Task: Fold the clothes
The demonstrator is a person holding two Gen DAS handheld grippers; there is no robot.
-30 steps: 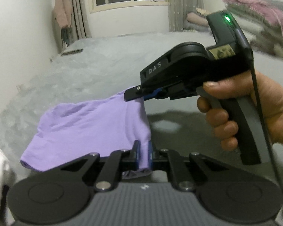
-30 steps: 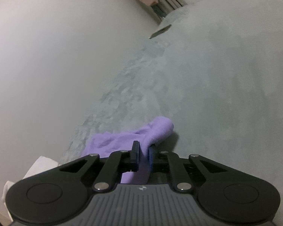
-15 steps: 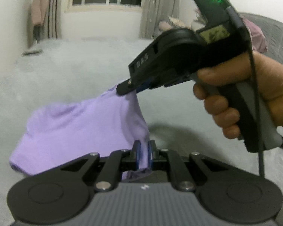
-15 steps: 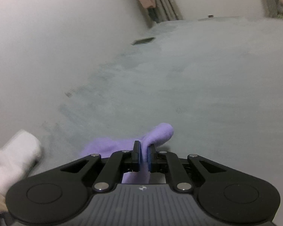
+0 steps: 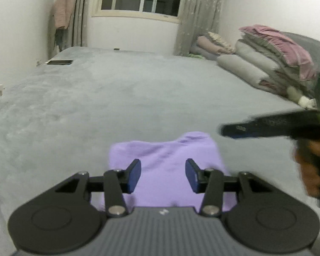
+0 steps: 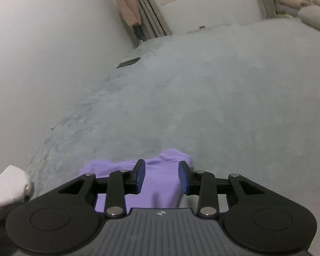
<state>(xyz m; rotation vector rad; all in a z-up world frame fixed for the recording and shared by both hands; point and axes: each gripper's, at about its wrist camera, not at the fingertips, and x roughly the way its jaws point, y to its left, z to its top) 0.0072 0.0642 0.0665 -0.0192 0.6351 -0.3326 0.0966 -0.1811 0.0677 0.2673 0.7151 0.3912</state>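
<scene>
The purple garment [image 5: 166,162], which a second ago was pinched between the pads of both tools and lifted, is now seen lying folded on the grey bed cover [image 5: 117,98], at six o'clock in both wrist views. The jaws of the left gripper [image 5: 163,176] have just been opening and are parted above the cloth, nothing being gripped. The right gripper [image 6: 161,178] has likewise just been opening with cloth seen below its gap but unpressed; it is seen blurred at three o'clock in the left view, held by a hand [image 5: 309,166].

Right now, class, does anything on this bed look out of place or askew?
Nothing stands out. The folded lilac cotton garment lies compactly on the grey plush bedspread; only a dark flat rectangular object rests near the far edge.
</scene>
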